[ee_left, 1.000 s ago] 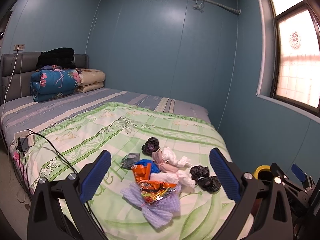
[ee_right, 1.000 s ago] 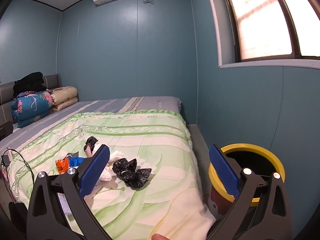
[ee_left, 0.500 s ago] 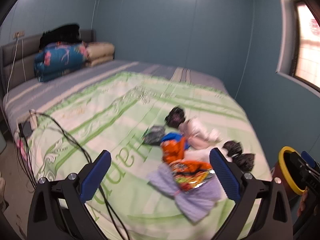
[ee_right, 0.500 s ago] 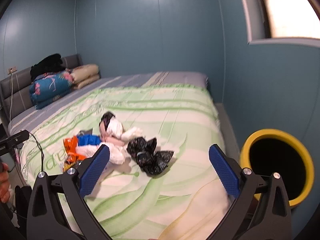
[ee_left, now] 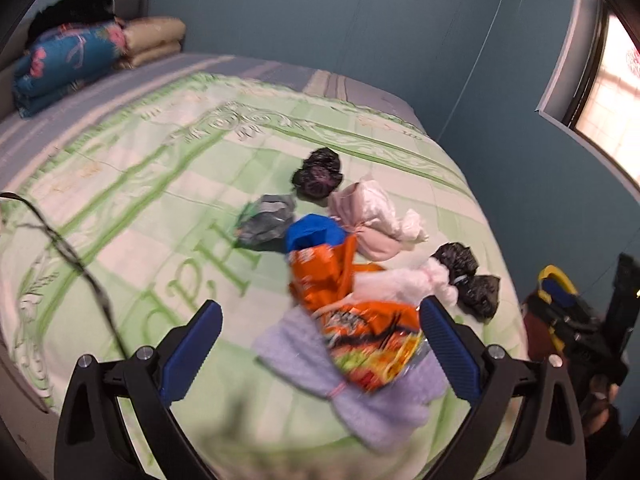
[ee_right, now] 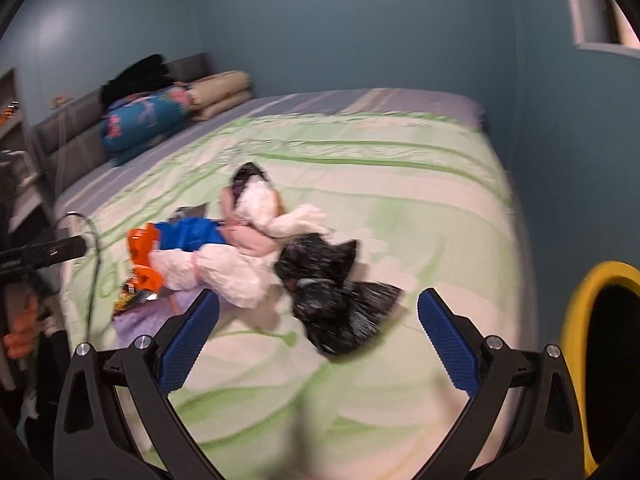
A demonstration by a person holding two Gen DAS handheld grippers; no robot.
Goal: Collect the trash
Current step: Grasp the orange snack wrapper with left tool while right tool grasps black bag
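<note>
A pile of trash lies on the green bedspread (ee_left: 132, 208). In the left wrist view an orange snack wrapper (ee_left: 360, 320) rests on a lilac bundle (ee_left: 360, 396), with a blue bag (ee_left: 316, 234), a grey bag (ee_left: 266, 220), pink and white bags (ee_left: 368, 216) and black bags (ee_left: 466, 280) behind. My left gripper (ee_left: 318, 354) hangs open just above the wrapper and bundle. In the right wrist view my right gripper (ee_right: 318, 340) is open over the black bags (ee_right: 332, 296), beside a white bag (ee_right: 224, 270). A yellow-rimmed bin (ee_right: 588, 304) stands at the bed's right.
Folded quilts (ee_left: 68, 64) and pillows (ee_left: 154, 40) sit at the bed's head. A black cable (ee_left: 80, 264) trails over the bed's left side. Blue walls close in behind and at the right, under a window (ee_left: 612, 88). A hand (ee_right: 20, 332) shows at left.
Both grippers have moved forward and down toward the trash pile, which now looks larger. Each stays open. The bin has slid to the right edge of the right wrist view.
</note>
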